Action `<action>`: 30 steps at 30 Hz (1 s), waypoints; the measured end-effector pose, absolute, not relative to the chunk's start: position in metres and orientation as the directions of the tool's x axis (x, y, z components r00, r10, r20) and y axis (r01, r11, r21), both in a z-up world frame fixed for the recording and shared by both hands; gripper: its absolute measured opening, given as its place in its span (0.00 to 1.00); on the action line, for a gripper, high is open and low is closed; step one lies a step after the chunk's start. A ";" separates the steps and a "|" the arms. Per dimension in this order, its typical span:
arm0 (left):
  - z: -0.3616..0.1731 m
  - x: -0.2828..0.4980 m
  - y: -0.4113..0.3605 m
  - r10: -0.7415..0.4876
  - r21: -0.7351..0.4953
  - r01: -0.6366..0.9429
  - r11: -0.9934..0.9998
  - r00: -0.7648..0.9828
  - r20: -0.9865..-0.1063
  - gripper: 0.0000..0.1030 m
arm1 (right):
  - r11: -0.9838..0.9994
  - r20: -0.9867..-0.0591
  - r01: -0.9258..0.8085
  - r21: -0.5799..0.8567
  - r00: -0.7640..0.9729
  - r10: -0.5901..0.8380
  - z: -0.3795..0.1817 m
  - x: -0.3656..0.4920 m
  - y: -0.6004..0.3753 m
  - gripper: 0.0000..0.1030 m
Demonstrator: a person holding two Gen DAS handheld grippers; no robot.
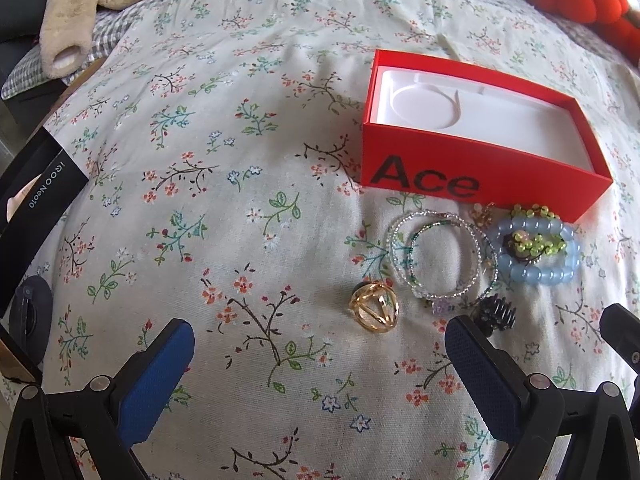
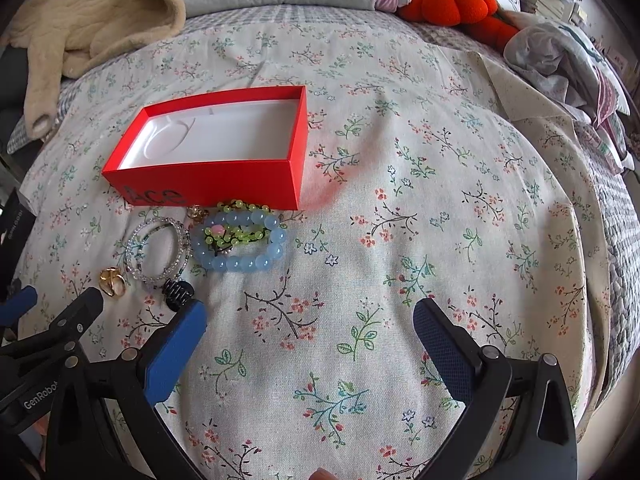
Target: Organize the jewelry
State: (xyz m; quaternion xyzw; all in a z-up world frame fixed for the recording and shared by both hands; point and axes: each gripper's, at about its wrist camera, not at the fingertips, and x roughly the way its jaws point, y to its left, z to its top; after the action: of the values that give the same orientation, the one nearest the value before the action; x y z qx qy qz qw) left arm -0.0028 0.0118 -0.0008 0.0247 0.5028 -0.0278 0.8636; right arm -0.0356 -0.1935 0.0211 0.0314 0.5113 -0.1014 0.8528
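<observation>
Wide open and holding nothing, the left claw point(image 1: 320, 360) hovers over the floral bedspread point(image 1: 200, 160) in the left wrist view, its blue pads point(image 1: 156, 384) spread apart. Just beyond them lies a gold ring point(image 1: 375, 311), with a clear beaded bracelet point(image 1: 438, 256) to its right, a small black hair clip point(image 1: 494, 310) near the right pad, and a blue bead bracelet point(image 1: 538, 254) with green beads point(image 1: 544, 240) piled on it. Farther off stands the open red box point(image 1: 480, 140), white inside, touching or nearly touching the jewelry's far edge. From the right wrist view, the right claw point(image 2: 310, 340) is likewise spread wide and empty above bare bedspread point(image 2: 400, 200). All the jewelry sits to the left: blue bead bracelet point(image 2: 240, 244), clear beaded bracelet point(image 2: 158, 250), gold ring point(image 2: 112, 280), black hair clip point(image 2: 178, 292) just beside the left pad. Behind them is the red box point(image 2: 212, 176).
</observation>
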 end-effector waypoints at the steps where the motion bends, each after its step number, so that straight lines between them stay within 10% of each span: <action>1: -0.001 -0.003 0.012 -0.023 0.015 0.073 0.997 0.493 -0.870 1.00 | 0.977 -0.879 0.205 -0.050 0.456 -0.141 0.021 -0.036 -0.194 1.00; 30: 0.010 -0.003 0.009 -0.033 0.034 0.121 0.992 0.517 -0.856 1.00 | 0.978 -0.885 0.202 -0.051 0.445 -0.138 0.026 -0.033 -0.199 1.00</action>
State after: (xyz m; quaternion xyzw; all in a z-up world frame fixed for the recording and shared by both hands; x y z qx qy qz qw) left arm -0.0031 0.0089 0.0099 0.0447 0.4897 -0.0442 0.8697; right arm -0.0326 -0.1994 0.0264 0.0310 0.5170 -0.1002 0.8495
